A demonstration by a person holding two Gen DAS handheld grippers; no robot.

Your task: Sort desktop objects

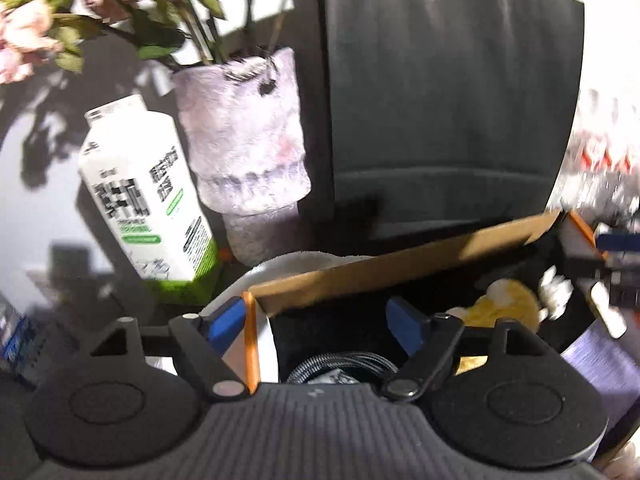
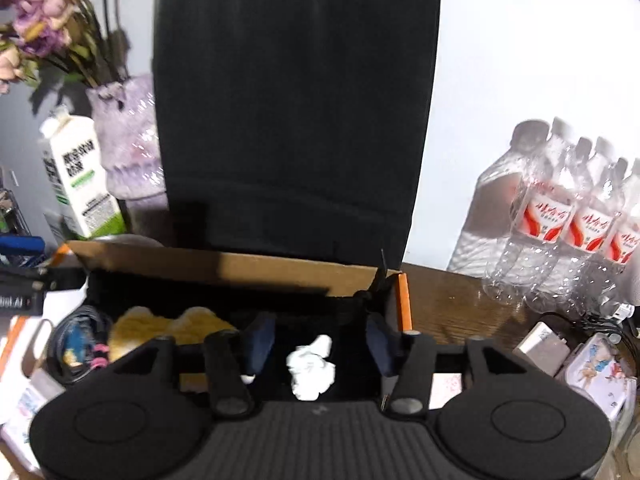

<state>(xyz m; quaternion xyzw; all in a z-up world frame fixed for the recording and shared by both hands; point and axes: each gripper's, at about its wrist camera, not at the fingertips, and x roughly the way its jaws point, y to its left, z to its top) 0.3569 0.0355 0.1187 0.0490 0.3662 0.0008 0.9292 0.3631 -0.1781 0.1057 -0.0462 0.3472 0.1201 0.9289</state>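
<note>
A cardboard box (image 1: 384,268) with a black lining and orange edges sits on the desk; it also shows in the right wrist view (image 2: 224,264). Inside lie a yellow fluffy item (image 2: 176,326), a crumpled white tissue (image 2: 312,368) and a coiled cable (image 1: 340,364). My left gripper (image 1: 316,324) is open over the box's left end, one finger outside the wall. My right gripper (image 2: 320,340) is open above the tissue and holds nothing.
A black paper bag (image 2: 296,112) stands behind the box. A milk carton (image 1: 148,196) and a fuzzy vase of flowers (image 1: 244,136) stand at the left. Water bottles (image 2: 560,216) stand at the right. Small packets and a charger (image 2: 544,346) lie beside the box.
</note>
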